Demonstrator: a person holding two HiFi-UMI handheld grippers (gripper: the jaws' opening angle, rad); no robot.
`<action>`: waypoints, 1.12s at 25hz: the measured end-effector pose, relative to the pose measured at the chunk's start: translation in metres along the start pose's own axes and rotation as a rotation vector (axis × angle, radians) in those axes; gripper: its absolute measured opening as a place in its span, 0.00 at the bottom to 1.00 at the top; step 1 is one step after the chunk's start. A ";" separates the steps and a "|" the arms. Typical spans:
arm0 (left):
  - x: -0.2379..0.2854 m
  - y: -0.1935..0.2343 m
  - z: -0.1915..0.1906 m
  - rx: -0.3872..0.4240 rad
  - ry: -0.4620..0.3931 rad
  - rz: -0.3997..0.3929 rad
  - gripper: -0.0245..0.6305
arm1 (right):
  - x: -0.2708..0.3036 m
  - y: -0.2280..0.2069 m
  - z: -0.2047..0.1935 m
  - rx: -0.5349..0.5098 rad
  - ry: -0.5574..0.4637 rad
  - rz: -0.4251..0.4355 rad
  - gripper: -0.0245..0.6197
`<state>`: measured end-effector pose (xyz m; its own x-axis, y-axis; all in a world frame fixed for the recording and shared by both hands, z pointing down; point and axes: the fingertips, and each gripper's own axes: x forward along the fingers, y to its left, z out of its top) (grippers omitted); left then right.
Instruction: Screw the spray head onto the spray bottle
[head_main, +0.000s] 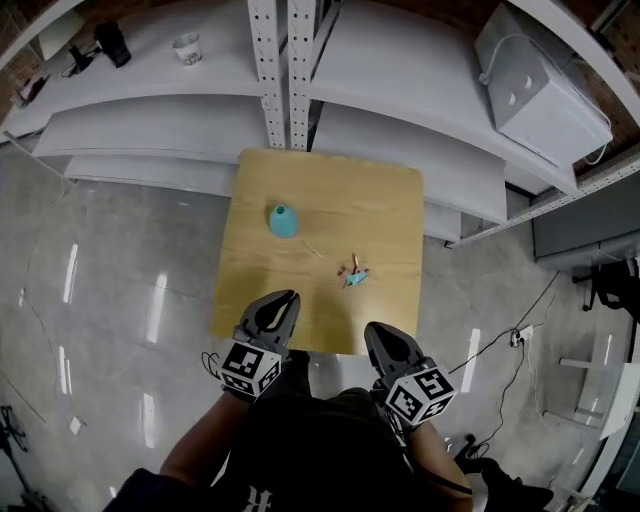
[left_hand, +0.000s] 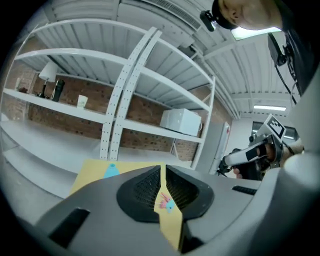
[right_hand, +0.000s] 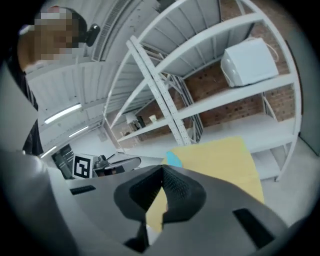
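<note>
A small teal spray bottle (head_main: 283, 220) stands on the square wooden table (head_main: 380, 200), left of its middle. The spray head (head_main: 352, 274), teal with pink parts, lies on the table to the right of and nearer than the bottle. A thin stick (head_main: 312, 249) lies between them. My left gripper (head_main: 287, 298) hovers at the table's near edge on the left, shut and empty. My right gripper (head_main: 375, 330) is at the near edge on the right, also shut and empty. Past the left gripper's (left_hand: 161, 176) shut jaws I see the spray head (left_hand: 166, 202) and the bottle (left_hand: 112, 170). The right gripper view shows its gripper (right_hand: 162, 172) and the bottle (right_hand: 173, 159).
White metal shelving (head_main: 280, 70) stands behind the table, with a white box (head_main: 540, 80) on the right, a paper cup (head_main: 187, 48) and dark items on the left. Glossy grey floor surrounds the table. Cables lie on the floor at the right (head_main: 520, 340).
</note>
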<state>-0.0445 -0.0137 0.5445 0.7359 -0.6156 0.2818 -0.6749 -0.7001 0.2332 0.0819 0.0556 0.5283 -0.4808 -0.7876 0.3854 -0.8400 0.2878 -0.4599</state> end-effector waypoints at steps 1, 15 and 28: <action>0.015 0.020 -0.008 0.015 0.004 0.003 0.05 | 0.019 -0.014 -0.007 0.043 0.022 -0.026 0.04; 0.154 0.186 -0.105 0.148 0.157 0.115 0.49 | 0.139 -0.151 -0.105 0.465 0.347 -0.237 0.05; 0.214 0.204 -0.141 0.314 0.249 0.004 0.72 | 0.175 -0.190 -0.128 0.515 0.481 -0.328 0.15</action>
<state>-0.0325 -0.2373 0.7831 0.6715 -0.5392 0.5083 -0.6005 -0.7979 -0.0532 0.1254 -0.0675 0.7852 -0.3827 -0.4313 0.8170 -0.7924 -0.3014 -0.5303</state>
